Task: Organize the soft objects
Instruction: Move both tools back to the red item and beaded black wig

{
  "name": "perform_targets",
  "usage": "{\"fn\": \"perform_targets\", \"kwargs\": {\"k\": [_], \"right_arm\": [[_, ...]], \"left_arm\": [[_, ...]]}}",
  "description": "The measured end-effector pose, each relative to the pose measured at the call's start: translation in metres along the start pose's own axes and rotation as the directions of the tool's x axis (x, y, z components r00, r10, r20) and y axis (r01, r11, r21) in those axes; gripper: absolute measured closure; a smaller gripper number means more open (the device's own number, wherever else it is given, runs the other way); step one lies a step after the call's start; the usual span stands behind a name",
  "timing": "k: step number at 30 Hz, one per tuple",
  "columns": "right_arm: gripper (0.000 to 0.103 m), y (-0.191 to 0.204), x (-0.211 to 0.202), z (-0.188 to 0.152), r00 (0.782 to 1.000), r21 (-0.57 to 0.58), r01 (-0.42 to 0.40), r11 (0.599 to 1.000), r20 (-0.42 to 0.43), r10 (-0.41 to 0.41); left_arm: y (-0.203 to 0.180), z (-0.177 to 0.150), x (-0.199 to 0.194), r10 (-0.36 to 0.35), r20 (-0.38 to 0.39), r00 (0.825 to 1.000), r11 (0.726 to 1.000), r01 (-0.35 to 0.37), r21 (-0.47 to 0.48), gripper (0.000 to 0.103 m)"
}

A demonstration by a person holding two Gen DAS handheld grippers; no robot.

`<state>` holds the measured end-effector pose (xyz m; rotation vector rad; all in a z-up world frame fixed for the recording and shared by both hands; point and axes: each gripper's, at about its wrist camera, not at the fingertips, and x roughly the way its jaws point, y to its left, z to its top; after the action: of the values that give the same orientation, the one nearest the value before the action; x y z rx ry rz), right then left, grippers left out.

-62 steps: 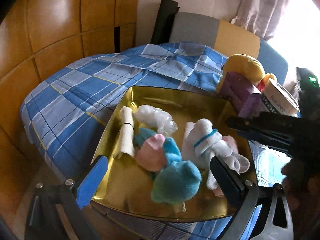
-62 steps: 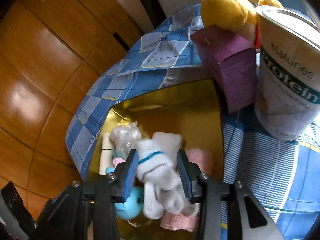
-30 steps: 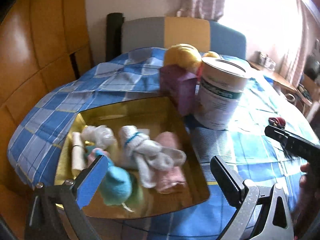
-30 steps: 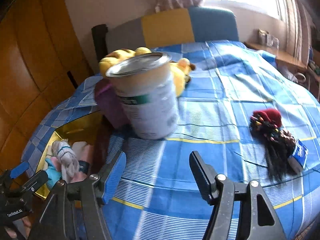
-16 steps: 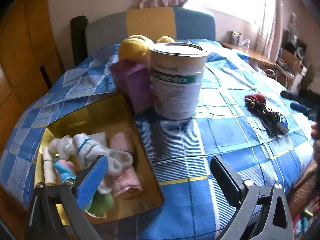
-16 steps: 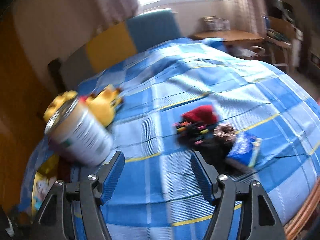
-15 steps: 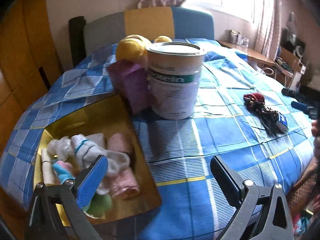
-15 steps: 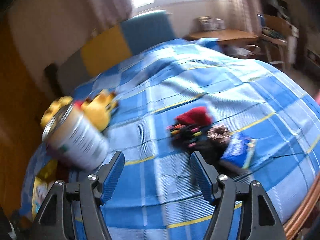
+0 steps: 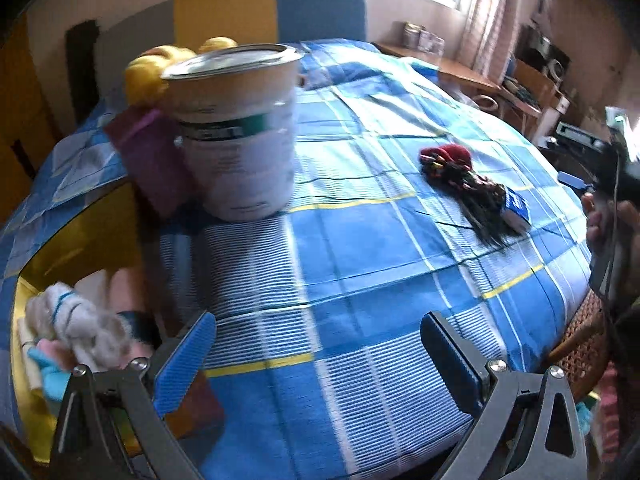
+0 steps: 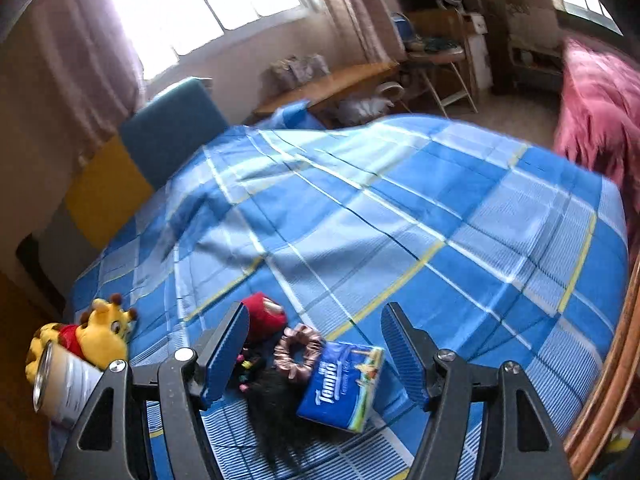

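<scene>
A gold tray (image 9: 44, 236) at the left holds a white rolled sock (image 9: 76, 320), a pink cloth (image 9: 124, 284) and a blue plush (image 9: 48, 372). My left gripper (image 9: 316, 360) is open and empty above the blue checked cloth. My right gripper (image 10: 312, 356) is open and empty just above a pile: a pink scrunchie (image 10: 298, 350), a red soft item (image 10: 264, 316), black hair (image 10: 272, 412) and a blue tissue pack (image 10: 340, 384). The pile also shows in the left wrist view (image 9: 468, 184). A yellow plush bear (image 10: 100, 336) lies behind the can.
A large white can (image 9: 236, 132) and a purple box (image 9: 156, 160) stand beside the tray. The right gripper's body (image 9: 616, 172) shows at the right edge of the left wrist view. A wooden table rim (image 10: 600, 392) runs at the right. A chair (image 10: 168, 132) stands behind.
Both grippers swung right, away from the tray. The right gripper let go of the white sock in the tray and now hovers over the scrunchie and tissue pile.
</scene>
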<state>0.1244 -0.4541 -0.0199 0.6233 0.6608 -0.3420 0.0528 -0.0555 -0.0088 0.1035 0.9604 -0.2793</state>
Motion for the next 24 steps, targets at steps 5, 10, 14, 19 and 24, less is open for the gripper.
{"fn": "perform_targets", "kwargs": {"k": [5, 10, 14, 19, 24], "right_arm": [[0.034, 0.013, 0.002, -0.004, 0.996, -0.074, -0.090, 0.993, -0.030, 0.088], [0.034, 0.059, 0.028, -0.022, 0.965, -0.262, -0.186, 0.947, -0.228, 0.126], [0.034, 0.102, 0.055, -0.038, 0.938, -0.435, -0.184, 0.882, -0.345, 0.025], [0.034, 0.126, 0.103, -0.057, 0.913, -0.564, -0.098, 0.820, -0.378, -0.151], [0.083, 0.121, 0.126, -0.070, 0.898, -0.600, -0.072, 0.797, -0.387, -0.210]], "left_arm": [[-0.022, 0.003, 0.010, -0.027, -0.012, 1.000, 0.998, 0.027, 0.050, 0.001], [-0.039, 0.000, 0.020, -0.040, -0.037, 0.999, 0.995, 0.043, 0.085, 0.001], [-0.043, -0.004, 0.024, -0.061, -0.054, 0.997, 0.995, 0.065, 0.080, 0.001], [-0.041, -0.007, 0.025, -0.079, -0.054, 0.995, 0.994, 0.083, 0.074, 0.001], [-0.033, -0.006, 0.031, -0.088, -0.064, 0.994, 0.995, 0.091, 0.045, 0.001]]}}
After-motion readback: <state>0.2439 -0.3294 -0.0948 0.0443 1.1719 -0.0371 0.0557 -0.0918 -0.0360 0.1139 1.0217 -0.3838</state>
